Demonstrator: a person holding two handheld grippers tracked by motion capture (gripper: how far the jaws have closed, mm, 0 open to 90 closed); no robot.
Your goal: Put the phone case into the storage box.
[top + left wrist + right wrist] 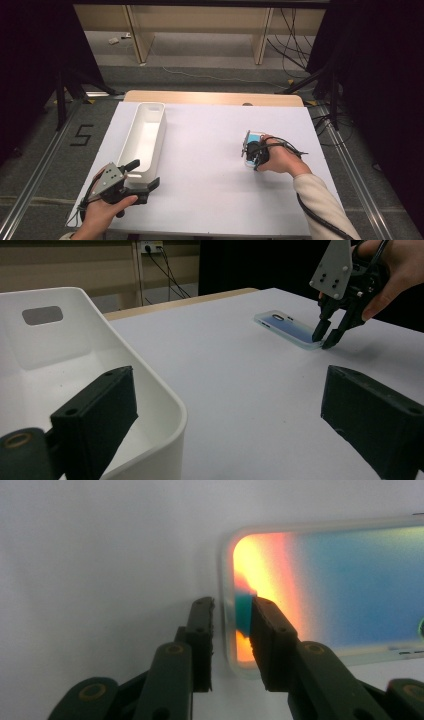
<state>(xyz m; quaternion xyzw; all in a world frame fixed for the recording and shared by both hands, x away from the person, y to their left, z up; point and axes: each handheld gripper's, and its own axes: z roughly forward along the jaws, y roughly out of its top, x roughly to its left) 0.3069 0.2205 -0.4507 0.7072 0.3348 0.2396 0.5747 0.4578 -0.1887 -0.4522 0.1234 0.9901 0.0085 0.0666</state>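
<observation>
Two grippers over our white table [210,200].
Our right gripper [232,630] straddles the phone case [340,590] edge, jaws narrowly apart; our left gripper [225,420] gapes empty beside the bin [165,405].

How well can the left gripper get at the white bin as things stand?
Probably easily. The left gripper sits right at the near end of the white bin, its jaws spread apart and holding nothing, one jaw over the bin's rim, and nothing lies between them.

You can read one sign: a black "5" [81,135] marked on the floor [45,150] left of the table.
</observation>
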